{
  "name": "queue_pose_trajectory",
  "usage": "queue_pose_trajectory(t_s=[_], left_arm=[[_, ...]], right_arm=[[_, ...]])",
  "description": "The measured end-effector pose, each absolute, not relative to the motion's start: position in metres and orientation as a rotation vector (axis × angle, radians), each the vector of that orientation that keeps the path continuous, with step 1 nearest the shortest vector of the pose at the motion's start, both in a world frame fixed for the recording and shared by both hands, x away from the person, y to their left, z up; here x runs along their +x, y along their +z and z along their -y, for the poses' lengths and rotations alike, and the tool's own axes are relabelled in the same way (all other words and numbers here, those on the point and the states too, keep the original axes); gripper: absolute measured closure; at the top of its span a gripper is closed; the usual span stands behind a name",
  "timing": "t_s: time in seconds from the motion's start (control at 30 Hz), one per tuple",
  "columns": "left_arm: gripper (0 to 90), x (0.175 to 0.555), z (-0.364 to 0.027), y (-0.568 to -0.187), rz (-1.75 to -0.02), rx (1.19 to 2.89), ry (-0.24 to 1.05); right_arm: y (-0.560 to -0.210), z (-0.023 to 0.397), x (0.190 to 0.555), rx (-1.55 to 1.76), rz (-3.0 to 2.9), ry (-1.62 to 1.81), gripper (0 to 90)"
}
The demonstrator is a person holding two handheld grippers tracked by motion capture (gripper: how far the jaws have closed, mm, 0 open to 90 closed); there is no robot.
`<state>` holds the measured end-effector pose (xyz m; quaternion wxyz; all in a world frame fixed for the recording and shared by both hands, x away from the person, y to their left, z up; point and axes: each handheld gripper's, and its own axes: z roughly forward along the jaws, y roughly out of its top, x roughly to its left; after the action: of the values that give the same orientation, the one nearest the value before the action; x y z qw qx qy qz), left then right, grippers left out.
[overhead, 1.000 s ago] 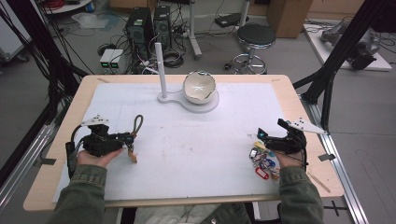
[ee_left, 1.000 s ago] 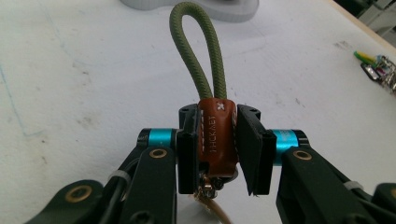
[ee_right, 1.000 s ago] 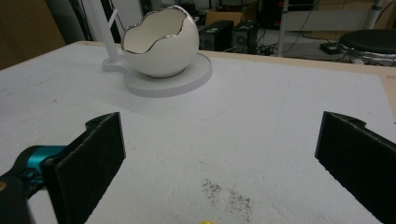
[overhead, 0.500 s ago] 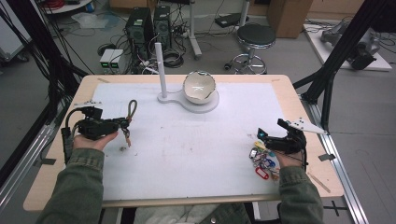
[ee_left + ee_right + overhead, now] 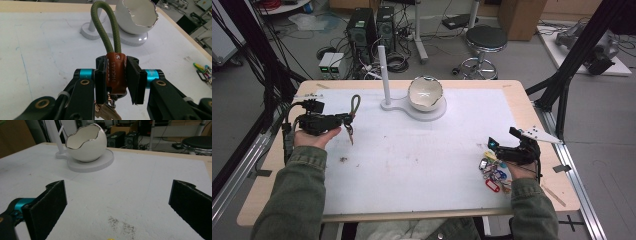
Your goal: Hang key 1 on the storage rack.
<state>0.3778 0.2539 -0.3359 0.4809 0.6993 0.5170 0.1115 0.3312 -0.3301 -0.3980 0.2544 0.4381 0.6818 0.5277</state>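
**Colours on the table**

Olive-green rope loop (image 5: 105, 27) joined to a tan-brown leather tab (image 5: 115, 72) with pale stitching. Black jaws, turquoise bands. White egg-shaped bowl (image 5: 86, 142), silver rim, on a white stand (image 5: 414, 107). White mat (image 5: 412, 160), pale wood table (image 5: 532, 120). Multicoloured key tags (image 5: 493, 172): red, blue, yellow.

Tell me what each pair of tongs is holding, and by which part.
The left tongs clamp a keychain by its brown leather sleeve, under the green rope loop. The right tongs stand open, holding nothing.

the brown leather tag (image 5: 115, 72) is stamped "hickmet" beside a small cross.
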Motion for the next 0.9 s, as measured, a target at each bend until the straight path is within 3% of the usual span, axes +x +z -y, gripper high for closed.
queue_pose_trajectory(t_s=[0.5,0.9], left_arm=[[70.8,0.41,-0.254,-0.303,-1.279,1.708,0.306],[71.3,0.447,-0.266,-0.297,-1.342,1.647,0.279]], right_arm=[[-0.398,0.332,0.329,1.192,-1.845,1.43,0.8],[-0.399,0.333,0.329,1.191,-1.851,1.427,0.8]])
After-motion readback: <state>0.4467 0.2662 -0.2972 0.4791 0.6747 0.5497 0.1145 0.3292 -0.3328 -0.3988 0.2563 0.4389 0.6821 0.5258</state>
